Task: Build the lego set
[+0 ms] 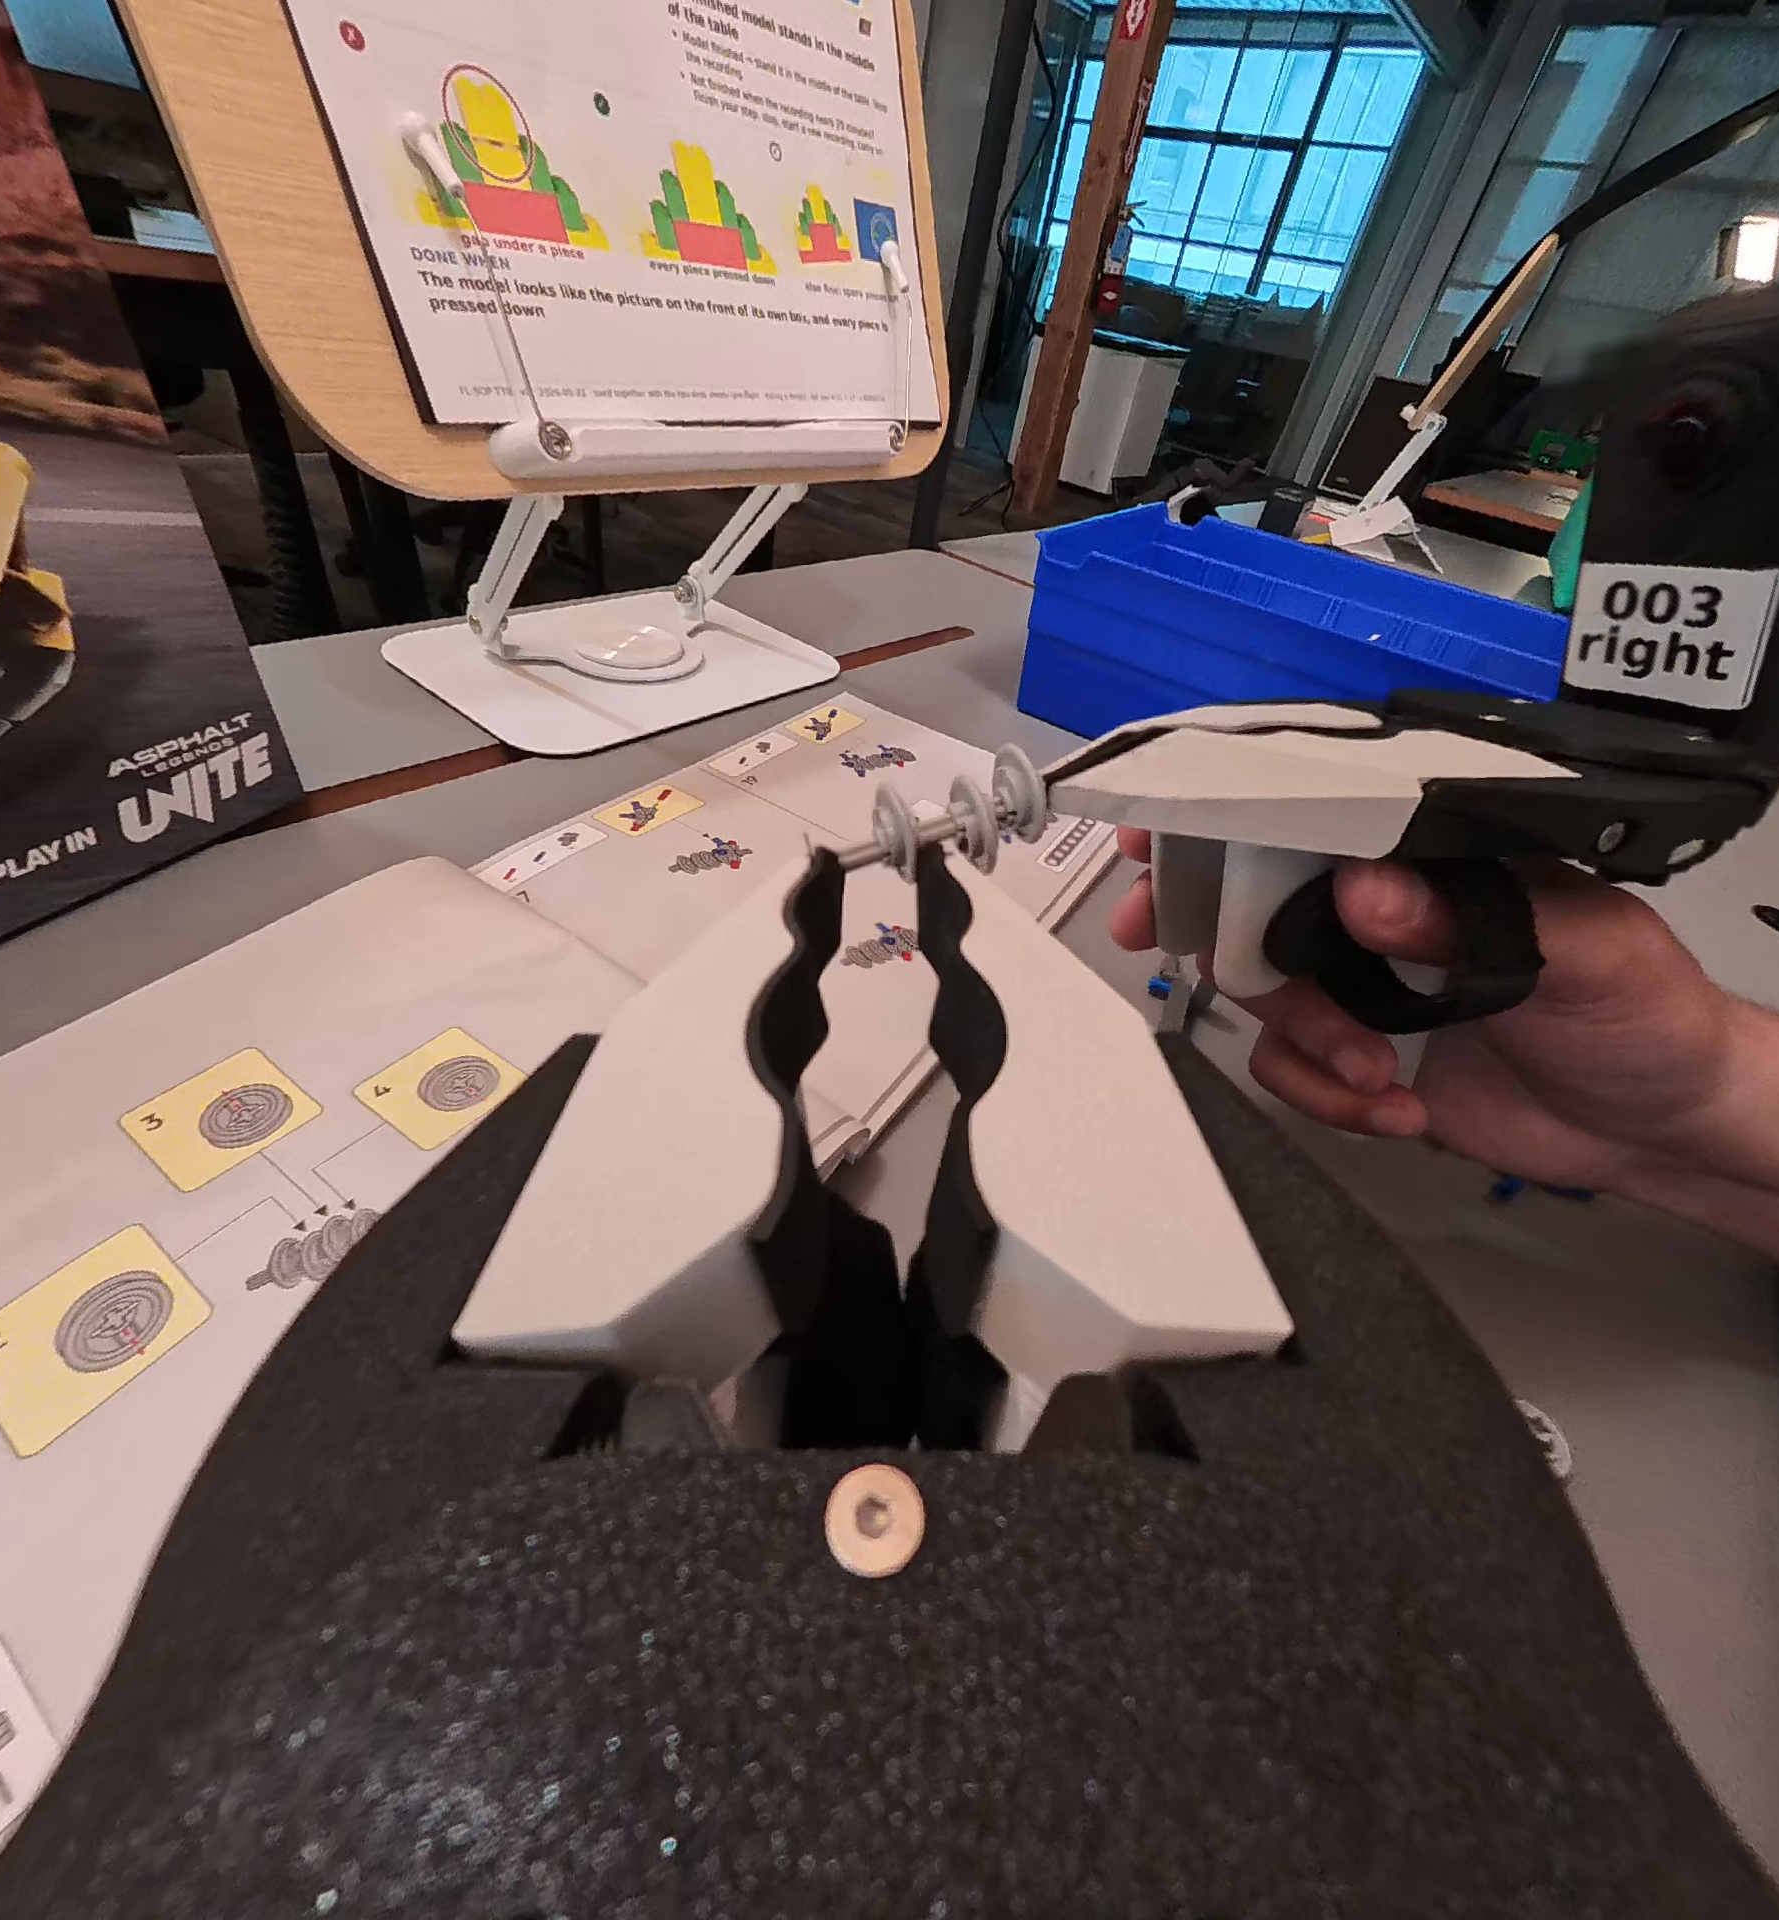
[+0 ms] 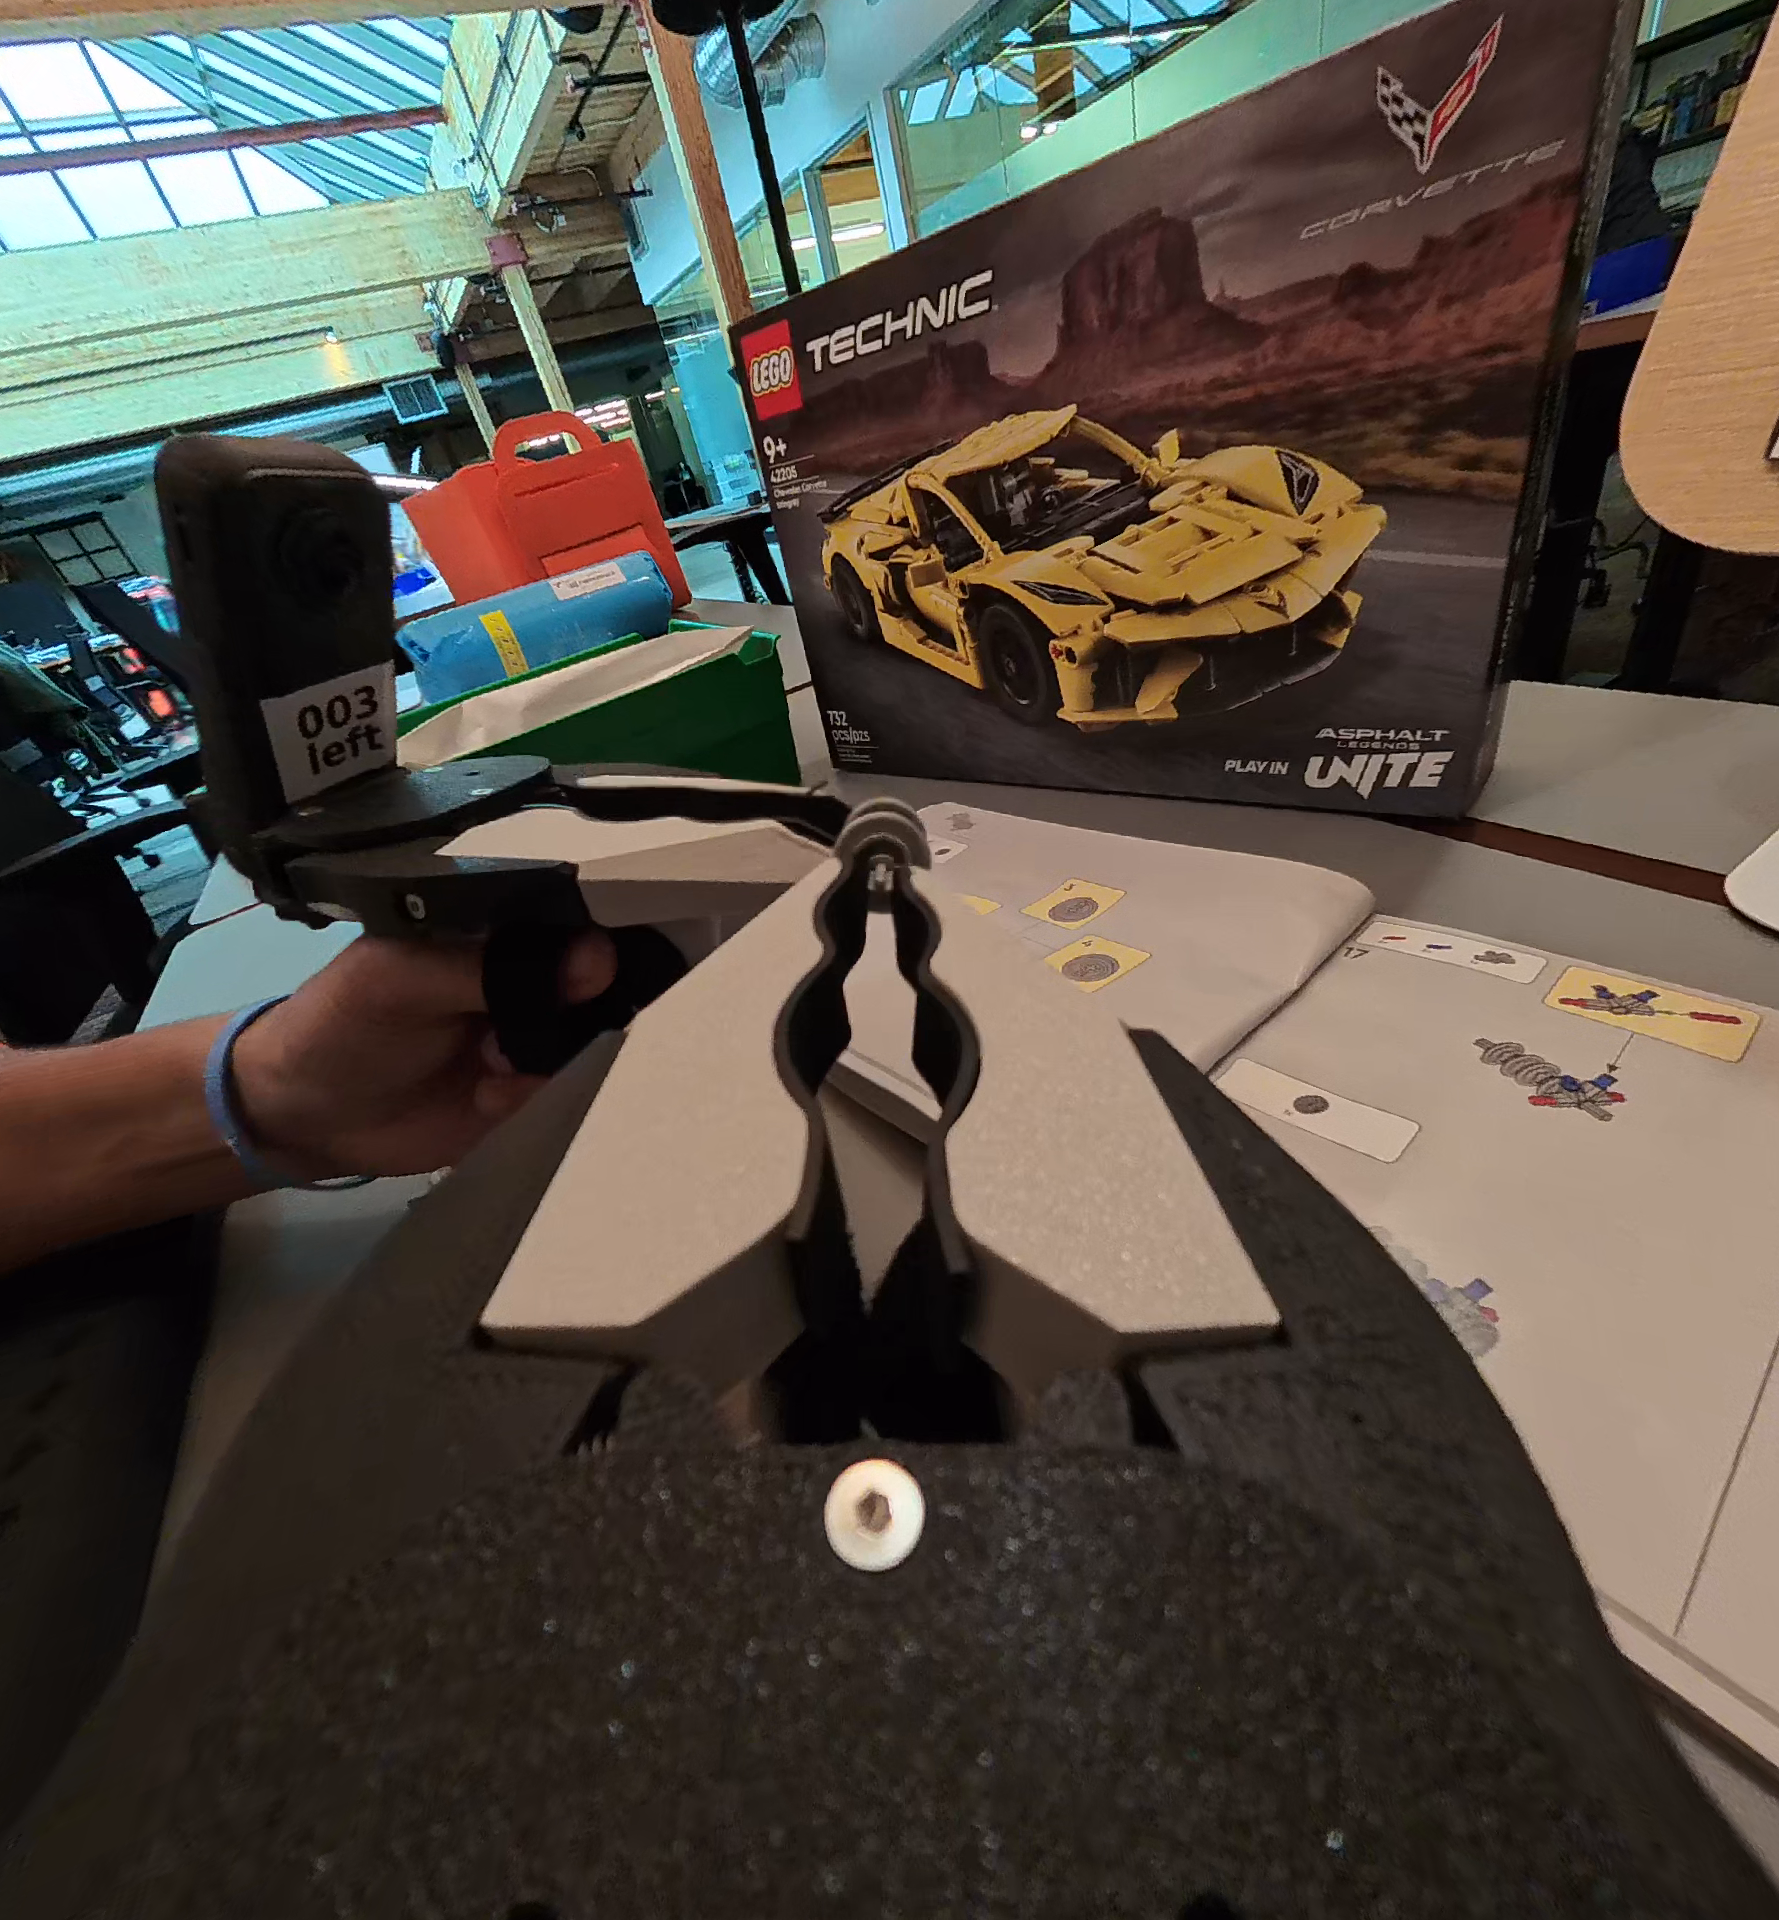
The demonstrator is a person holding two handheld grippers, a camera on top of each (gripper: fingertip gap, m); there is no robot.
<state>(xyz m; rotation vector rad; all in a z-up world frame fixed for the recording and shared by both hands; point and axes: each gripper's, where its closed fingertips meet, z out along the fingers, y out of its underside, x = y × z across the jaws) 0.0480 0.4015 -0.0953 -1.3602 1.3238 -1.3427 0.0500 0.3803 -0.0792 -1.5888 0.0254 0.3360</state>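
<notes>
Up close, your left claw [image 1: 880, 868] stood narrowly parted, its wavy black pads [image 1: 797, 997] apart, and the free end of a thin grey axle [image 1: 926, 836] reached in at the tips; whether those tips touched it, you could not tell from either view. Your right claw [image 2: 880, 883] was pinched tight on the other end of that axle, holding it level above the desk [image 1: 1550, 1351]. Three grey discs [image 1: 978, 821] sat threaded along the axle, spaced apart, between the two claws. From the right wrist view you saw the discs [image 2: 883, 826] end-on, just past your pinched tips, with the left claw coming in from the left side. Your right hand [image 1: 1487, 1018] gripped the handle of the right tool, and your left hand [image 2: 397, 1060], with a blue wristband [image 2: 223, 1081], gripped the other.

Beneath them, the open instruction booklet [image 1: 241, 1039] lay flat on the desk, its pages showing yellow step panels. A few small blue pieces [image 1: 1160, 982] lay on the desk near your right hand.

Farther back, a white stand [image 1: 604, 665] held a wooden board with a printed sheet [image 1: 636, 208]. A blue bin [image 1: 1280, 623] sat to its right. The set's box [image 2: 1176, 499], picturing a yellow car, stood upright behind the booklet, and a green bin [image 2: 677, 707] stood left of the box.
</notes>
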